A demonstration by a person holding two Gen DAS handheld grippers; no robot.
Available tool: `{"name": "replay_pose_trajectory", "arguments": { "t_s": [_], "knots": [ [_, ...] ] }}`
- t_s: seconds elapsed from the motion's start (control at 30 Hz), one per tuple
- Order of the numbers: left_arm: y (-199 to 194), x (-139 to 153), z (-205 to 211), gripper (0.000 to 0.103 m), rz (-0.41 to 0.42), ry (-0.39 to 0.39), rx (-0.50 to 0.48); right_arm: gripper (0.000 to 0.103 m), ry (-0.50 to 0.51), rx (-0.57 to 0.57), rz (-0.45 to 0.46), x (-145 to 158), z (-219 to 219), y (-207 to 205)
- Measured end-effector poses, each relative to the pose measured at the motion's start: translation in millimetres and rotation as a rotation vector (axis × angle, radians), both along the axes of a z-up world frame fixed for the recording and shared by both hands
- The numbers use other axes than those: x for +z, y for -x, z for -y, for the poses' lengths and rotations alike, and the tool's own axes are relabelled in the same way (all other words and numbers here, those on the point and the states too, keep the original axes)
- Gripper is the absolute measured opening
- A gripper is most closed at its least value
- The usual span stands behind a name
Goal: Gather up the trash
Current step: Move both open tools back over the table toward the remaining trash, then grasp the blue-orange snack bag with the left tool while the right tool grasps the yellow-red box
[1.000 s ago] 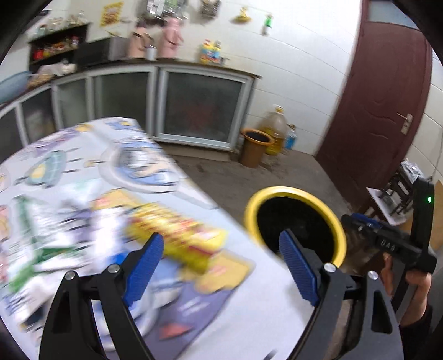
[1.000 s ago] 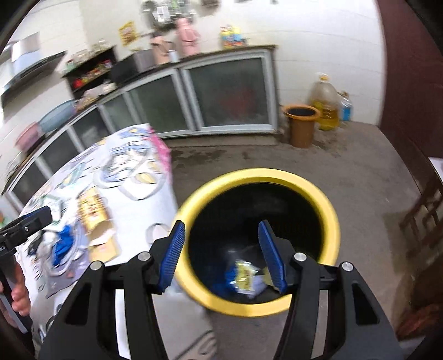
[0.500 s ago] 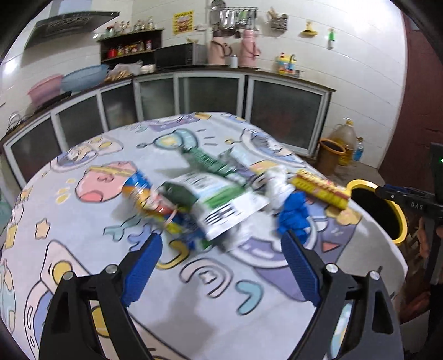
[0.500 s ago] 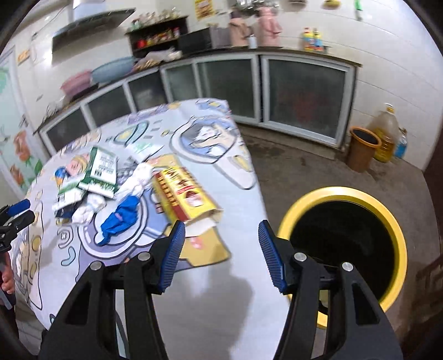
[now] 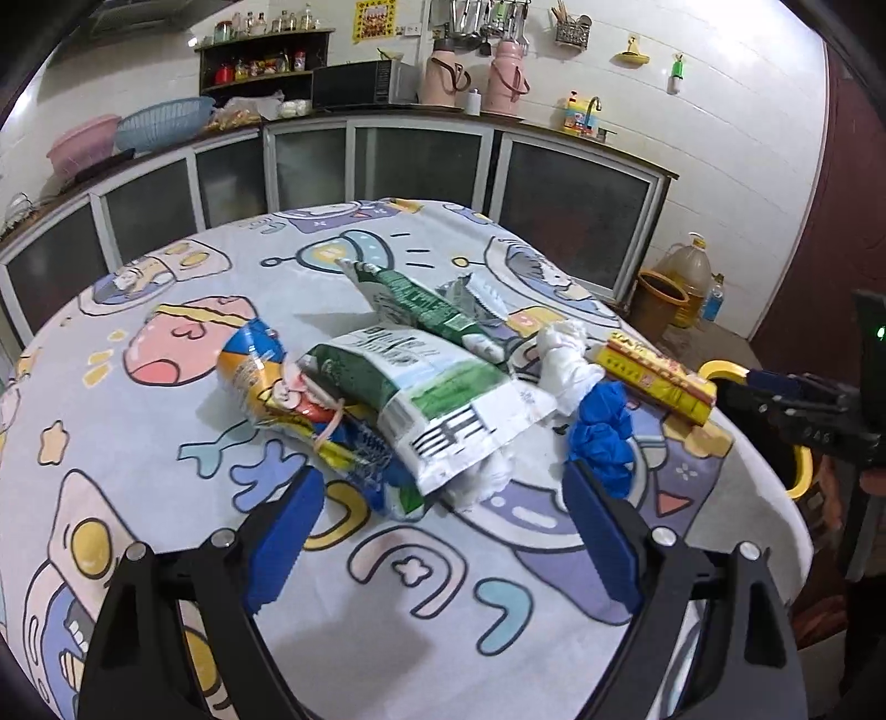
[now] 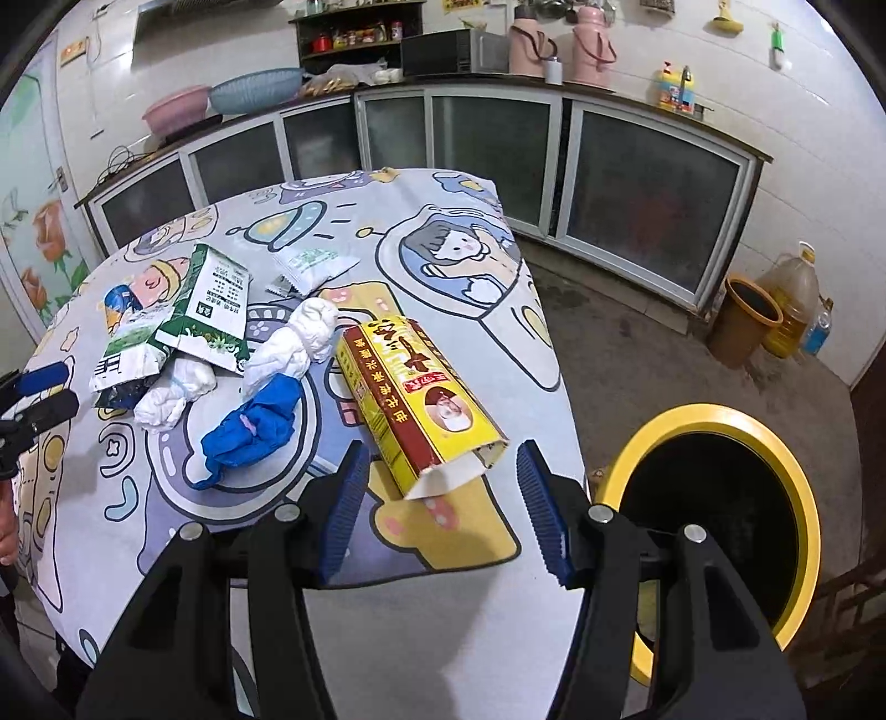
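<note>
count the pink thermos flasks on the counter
2: one pink thermos sits right of the microwave, the other pink thermos further right, a small white container between them. None look hidden.

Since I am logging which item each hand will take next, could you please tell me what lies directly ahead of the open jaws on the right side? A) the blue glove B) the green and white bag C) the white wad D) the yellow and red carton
D: in the right wrist view, the open torn end of the yellow and red carton lies on the table just ahead of the right gripper, between its open jaws.
</note>
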State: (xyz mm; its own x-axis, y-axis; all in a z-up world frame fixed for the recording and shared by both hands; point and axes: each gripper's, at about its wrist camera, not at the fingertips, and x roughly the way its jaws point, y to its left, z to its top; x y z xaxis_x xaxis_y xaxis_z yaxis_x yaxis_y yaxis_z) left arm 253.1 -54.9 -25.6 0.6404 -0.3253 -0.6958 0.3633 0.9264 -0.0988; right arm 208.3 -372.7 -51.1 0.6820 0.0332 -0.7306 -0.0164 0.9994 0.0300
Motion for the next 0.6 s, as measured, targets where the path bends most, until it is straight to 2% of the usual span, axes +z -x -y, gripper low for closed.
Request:
{"name": "replay_pose_trajectory", "arguments": {
  "t_s": [0.17,0.3,0.4,0.6],
  "knots": [
    [-16,12,3,0.085,-0.05,0.043,-0.011,0.054,-0.002,0.004,0.007,1,1,-2],
    [-19,19,-1,0.085,-0.039,0.046,0.001,0.054,-0.017,0.003,0.017,1,5,1],
    [-17,24,-19,0.087,-0.003,0.026,0.049,0.054,-0.007,0.008,0.02,0,8,4],
    [-28,21,-46,0.088,0.007,-0.031,0.135,0.054,0.016,-0.003,0.026,-1,17,2]
  ]
}}
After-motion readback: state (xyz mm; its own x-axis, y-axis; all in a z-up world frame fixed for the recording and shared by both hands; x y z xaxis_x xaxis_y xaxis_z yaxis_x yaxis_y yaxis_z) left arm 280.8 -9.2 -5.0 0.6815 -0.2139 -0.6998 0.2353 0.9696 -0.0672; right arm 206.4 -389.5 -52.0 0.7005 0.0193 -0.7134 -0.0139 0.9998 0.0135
